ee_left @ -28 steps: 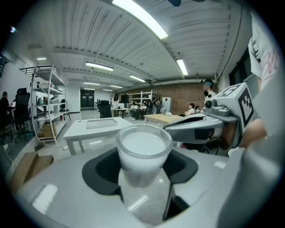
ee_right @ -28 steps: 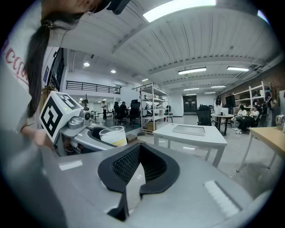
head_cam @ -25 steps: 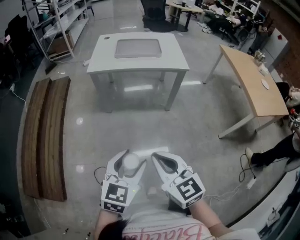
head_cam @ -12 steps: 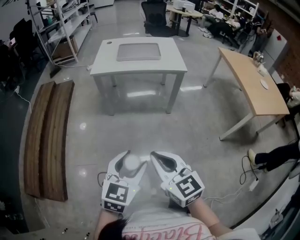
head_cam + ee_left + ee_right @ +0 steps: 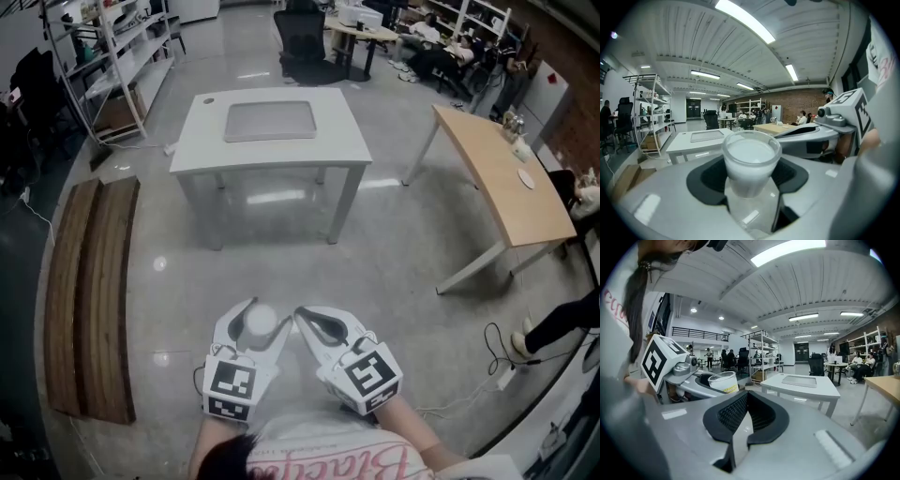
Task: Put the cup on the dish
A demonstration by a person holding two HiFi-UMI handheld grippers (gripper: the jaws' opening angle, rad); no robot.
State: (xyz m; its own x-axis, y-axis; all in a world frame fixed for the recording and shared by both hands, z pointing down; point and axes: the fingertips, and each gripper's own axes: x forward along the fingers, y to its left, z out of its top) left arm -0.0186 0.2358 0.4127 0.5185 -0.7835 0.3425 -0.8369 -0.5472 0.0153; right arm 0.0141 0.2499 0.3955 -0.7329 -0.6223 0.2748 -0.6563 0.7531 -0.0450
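Note:
A translucent white cup (image 5: 260, 321) stands upright between the dark pads of my left gripper (image 5: 255, 330), which is shut on it. In the left gripper view the cup (image 5: 751, 157) fills the centre, with both pads pressed against its sides. Close to the right is my right gripper (image 5: 314, 323), shut with nothing in it; its pads (image 5: 736, 413) meet at the tip. Both grippers are held over the floor, near the person's body. A flat grey dish (image 5: 270, 120) lies on the white table (image 5: 202, 141) some way ahead.
A wooden table (image 5: 502, 173) stands to the right, and wooden planks (image 5: 89, 281) lie on the floor to the left. A metal shelf rack (image 5: 112, 47) is at the back left and a black chair (image 5: 300, 42) behind the white table. Polished grey floor lies between me and the table.
The view has shifted a little, so the white table sits slightly lower and further left in the head view. Both grippers keep the same pose and the cup stays gripped.

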